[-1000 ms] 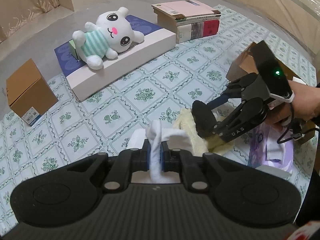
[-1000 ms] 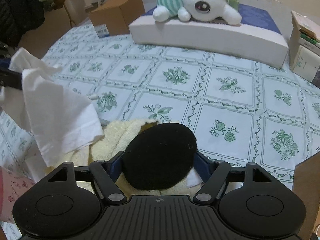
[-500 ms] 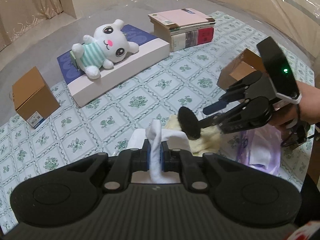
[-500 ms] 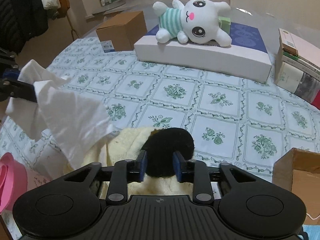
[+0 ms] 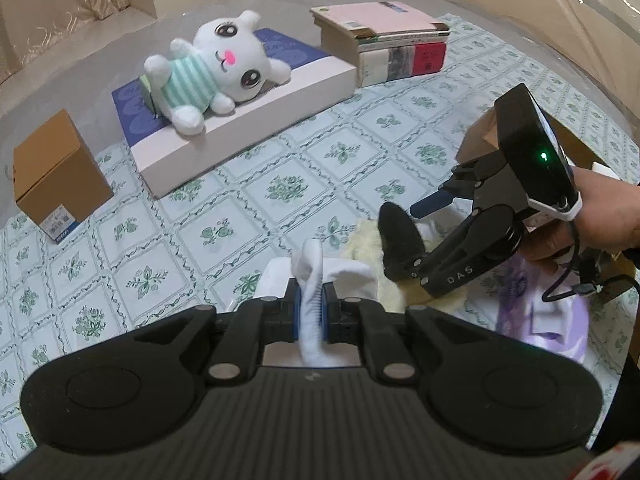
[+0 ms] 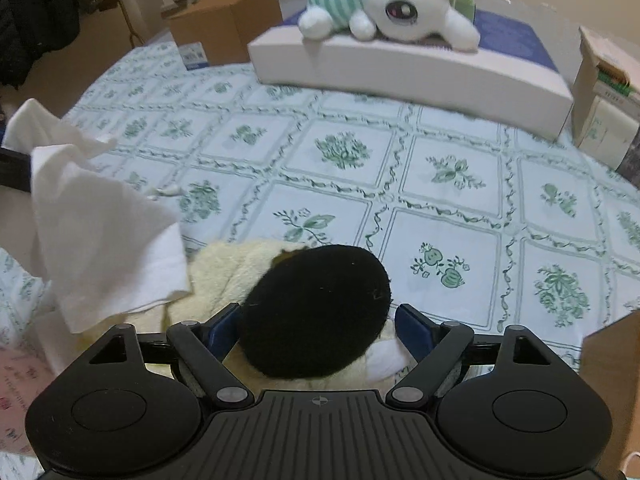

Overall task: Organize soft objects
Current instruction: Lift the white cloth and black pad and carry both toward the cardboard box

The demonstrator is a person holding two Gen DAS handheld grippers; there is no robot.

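My left tongs are clamped on a fold of white cloth, which hangs lifted from them; in the right camera it drapes off to the left of my right tongs. Those right tongs stand spread, with the black soft pad between the jaws and a gap showing on each side, so I judge nothing is gripped there. The pad sits on a cream fleece heaped just under and ahead of the right tongs, on the tiled-pattern surface.

Far ahead of both tongs, the white plush bunny lies on a flat white box, which looks like a settled spot. The cloth, pad and fleece are all loose in one heap near me, none folded or placed, so most of the sorting remains. A purple-and-white item lies beyond the right tongs, also unsorted.
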